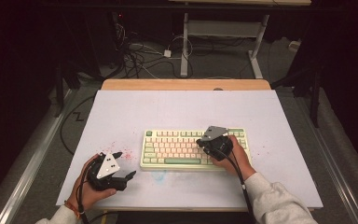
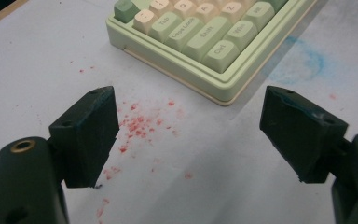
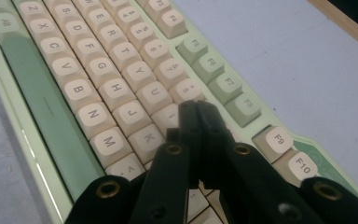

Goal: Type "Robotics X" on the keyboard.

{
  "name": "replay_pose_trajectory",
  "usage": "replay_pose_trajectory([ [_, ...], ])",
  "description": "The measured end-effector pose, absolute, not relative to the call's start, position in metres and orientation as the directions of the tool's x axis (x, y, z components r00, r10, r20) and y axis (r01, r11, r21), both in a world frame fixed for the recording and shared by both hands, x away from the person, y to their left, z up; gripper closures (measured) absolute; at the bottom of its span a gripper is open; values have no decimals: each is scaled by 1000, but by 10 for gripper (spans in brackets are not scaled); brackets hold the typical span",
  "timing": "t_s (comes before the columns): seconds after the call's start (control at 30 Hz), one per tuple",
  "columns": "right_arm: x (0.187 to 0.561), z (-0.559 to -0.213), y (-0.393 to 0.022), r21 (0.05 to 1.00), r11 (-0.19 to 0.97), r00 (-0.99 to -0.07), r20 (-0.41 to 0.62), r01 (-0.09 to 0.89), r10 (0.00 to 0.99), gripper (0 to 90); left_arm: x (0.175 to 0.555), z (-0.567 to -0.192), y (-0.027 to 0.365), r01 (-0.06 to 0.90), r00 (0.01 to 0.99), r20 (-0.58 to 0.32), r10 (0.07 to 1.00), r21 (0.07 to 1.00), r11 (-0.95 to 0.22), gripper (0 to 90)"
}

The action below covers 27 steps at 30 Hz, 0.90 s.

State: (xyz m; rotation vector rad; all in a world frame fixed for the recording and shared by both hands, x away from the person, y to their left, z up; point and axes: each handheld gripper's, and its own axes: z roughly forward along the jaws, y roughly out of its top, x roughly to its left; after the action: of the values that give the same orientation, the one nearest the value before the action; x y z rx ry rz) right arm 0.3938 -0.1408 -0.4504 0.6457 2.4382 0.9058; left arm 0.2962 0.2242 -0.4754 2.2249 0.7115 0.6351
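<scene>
Dark room, cables on the floor beyond; white-topped bench (image 1: 121, 107) with a wooden far edge, red specks (image 2: 137, 126) and a faint blue smear (image 2: 307, 56) on its surface. Green-and-cream keyboard (image 1: 177, 148) lying near the middle front of the bench, long axis running left to right across it. Right gripper (image 1: 199, 141) poised directly over the keyboard's right half, jaws pressed fully together with nothing between them, the joined tip pointing down at the cream keys near I and K (image 3: 147, 135), close above or touching them, hard to tell which. Left gripper (image 1: 123, 164) resting just off the keyboard's left end, over the red specks, jaws spread wide and empty, the Ctrl corner (image 2: 221, 53) ahead and slightly to one side. Right hand clearly the nearer to the keys; any key press likely a short drop straight down from the closed tip.
</scene>
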Motion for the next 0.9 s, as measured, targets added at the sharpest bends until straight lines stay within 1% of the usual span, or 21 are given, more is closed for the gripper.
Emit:
replay_pose_trajectory([
  [0.2,397,-454,-142,681,678,-789,-242,276,565,898,297,-475,225,309,725,216,655,747,-588,189],
  [0.37,395,-457,-140,662,696,-800,-241,278,549,892,298,-477,222,312,723,237,649,727,-612,189],
  [0.6,394,-448,-147,715,647,-784,-231,265,576,876,298,-477,222,322,716,234,657,724,-610,192],
  [0.9,389,-439,-154,755,607,-772,-226,247,595,812,298,-478,220,330,715,239,657,713,-619,208],
])
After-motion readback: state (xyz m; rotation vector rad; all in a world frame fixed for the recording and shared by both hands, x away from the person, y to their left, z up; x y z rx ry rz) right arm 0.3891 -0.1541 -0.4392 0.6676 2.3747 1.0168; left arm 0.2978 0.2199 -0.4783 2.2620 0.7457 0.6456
